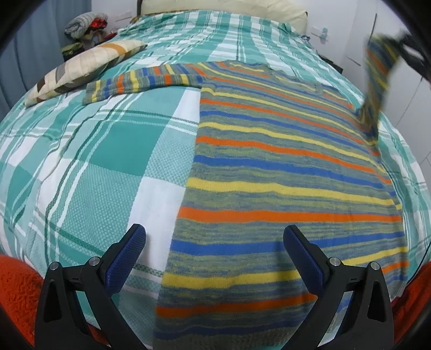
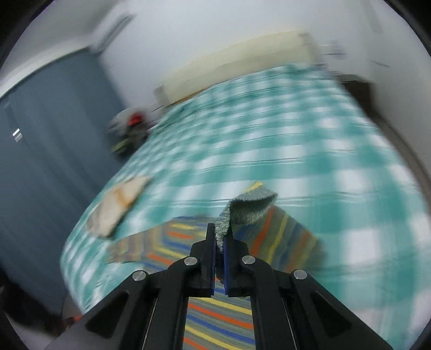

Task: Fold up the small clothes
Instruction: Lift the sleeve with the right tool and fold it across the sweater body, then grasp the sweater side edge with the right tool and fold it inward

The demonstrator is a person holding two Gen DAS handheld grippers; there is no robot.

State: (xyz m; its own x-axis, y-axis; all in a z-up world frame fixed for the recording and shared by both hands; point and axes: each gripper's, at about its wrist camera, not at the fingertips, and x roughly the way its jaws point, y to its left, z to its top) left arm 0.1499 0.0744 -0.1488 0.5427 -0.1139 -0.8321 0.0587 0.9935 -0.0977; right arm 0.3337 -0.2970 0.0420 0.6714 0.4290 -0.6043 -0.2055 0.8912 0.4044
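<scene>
A striped sweater (image 1: 282, 167) in orange, blue, yellow and grey lies flat on the bed, its left sleeve (image 1: 140, 79) stretched out toward the pillow. My left gripper (image 1: 214, 237) is open and empty, low over the sweater's hem near the bed's front edge. My right gripper (image 2: 220, 239) is shut on the grey cuff (image 2: 242, 210) of the sweater's right sleeve and holds it lifted above the sweater body (image 2: 215, 323). In the left wrist view the raised sleeve (image 1: 377, 78) hangs blurred at the far right. The right wrist view is motion-blurred.
The bed has a teal and white plaid cover (image 1: 102, 150). A patterned pillow (image 1: 83, 67) lies at the back left, a pile of clothes (image 1: 86, 27) behind it, a cream headboard (image 1: 229, 8) at the back. An orange blanket (image 1: 18, 290) shows at the front edge.
</scene>
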